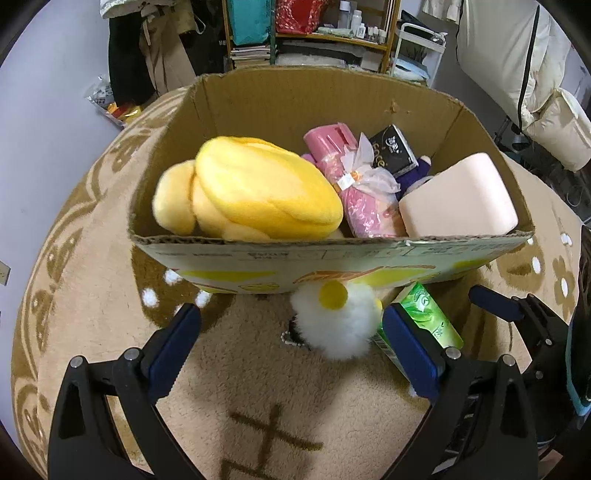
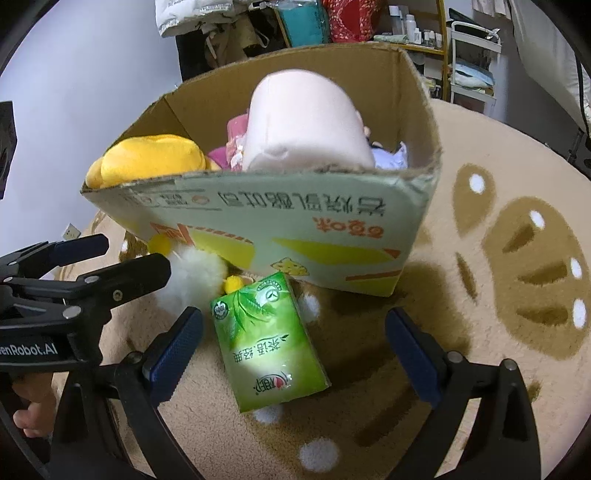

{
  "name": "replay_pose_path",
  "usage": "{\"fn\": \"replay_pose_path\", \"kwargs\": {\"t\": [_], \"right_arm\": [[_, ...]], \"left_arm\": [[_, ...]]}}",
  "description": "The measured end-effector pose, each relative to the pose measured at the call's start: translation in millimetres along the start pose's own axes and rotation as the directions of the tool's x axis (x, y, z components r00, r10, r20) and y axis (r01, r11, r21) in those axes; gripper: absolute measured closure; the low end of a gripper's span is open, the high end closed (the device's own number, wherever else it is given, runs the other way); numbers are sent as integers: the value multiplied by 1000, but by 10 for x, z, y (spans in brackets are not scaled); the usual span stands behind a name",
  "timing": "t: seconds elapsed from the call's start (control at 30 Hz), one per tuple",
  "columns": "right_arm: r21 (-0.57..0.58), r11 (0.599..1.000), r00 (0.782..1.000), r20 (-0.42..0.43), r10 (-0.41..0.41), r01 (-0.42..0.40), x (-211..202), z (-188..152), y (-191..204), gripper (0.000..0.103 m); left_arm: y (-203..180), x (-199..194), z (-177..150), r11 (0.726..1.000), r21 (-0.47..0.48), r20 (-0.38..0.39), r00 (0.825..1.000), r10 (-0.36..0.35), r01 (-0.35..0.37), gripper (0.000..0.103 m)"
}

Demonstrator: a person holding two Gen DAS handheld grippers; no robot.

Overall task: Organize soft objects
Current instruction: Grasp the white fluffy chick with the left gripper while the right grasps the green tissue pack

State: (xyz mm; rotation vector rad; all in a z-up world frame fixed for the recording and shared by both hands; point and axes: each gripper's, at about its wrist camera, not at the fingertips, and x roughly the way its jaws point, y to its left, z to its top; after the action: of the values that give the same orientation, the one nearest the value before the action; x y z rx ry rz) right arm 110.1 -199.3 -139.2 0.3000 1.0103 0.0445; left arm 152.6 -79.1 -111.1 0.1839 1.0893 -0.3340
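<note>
A cardboard box (image 1: 458, 251) stands on a beige rug (image 1: 92, 295) and holds a yellow plush (image 1: 258, 188), a pink wrapped bundle (image 1: 364, 201), a black tissue pack (image 1: 395, 149) and a pale pink cushion (image 1: 458, 195). A white fluffy toy (image 1: 340, 325) with a yellow spot lies on the rug against the box front. A green tissue pack (image 2: 264, 345) lies beside it. My left gripper (image 1: 291, 343) is open, its jaws on either side of the fluffy toy. My right gripper (image 2: 295, 349) is open around the green pack, not touching it. The box also shows in the right wrist view (image 2: 295, 221).
Shelves (image 1: 314, 33) with books, bottles and bags stand behind the box. Hanging clothes (image 1: 155, 48) are at the back left. A white cart (image 1: 417, 51) and white bedding (image 1: 524, 74) are at the back right. The left gripper's body (image 2: 74, 291) crosses the right wrist view's left side.
</note>
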Motion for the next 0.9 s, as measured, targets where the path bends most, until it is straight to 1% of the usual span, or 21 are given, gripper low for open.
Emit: {"fn": "replay_pose_path", "kwargs": {"t": [0.17,0.37,0.47,0.53,0.6,0.7,0.73,0.83,0.9], "right_arm": [[3,1000,999,-39,-4,4,100,-34,1,0],[4,1000,999,-48,13,-12,168,-28,2,0],[-14,1000,999,-49,5,-6,197,-33,39,0],[-27,1000,999,-51,-3,2,207,-35,90,0],[-42,999,998,-55,-14,12,219,-44,130,0],[-78,996,997,-66,-44,39,236,-51,199,0],[-88,995,996,-67,-58,52,238,-56,219,2],[-96,993,995,-65,-82,75,224,-69,259,10],[-84,994,995,-65,-81,75,208,-66,247,17]], "left_arm": [[-36,114,-1,1000,10,-24,1000,-1,1,5],[-76,221,-1,1000,29,-45,999,7,-5,5],[-72,242,2,1000,19,-52,999,1,0,6],[-47,263,21,1000,10,-54,999,-6,6,8],[-32,288,46,1000,17,-58,998,2,-1,12],[-33,330,44,1000,20,-61,998,8,-7,15],[-36,348,45,1000,22,-65,998,9,-8,16],[-59,403,35,1000,30,-74,997,5,-3,24],[-72,452,23,999,34,-90,996,-19,23,40]]}}
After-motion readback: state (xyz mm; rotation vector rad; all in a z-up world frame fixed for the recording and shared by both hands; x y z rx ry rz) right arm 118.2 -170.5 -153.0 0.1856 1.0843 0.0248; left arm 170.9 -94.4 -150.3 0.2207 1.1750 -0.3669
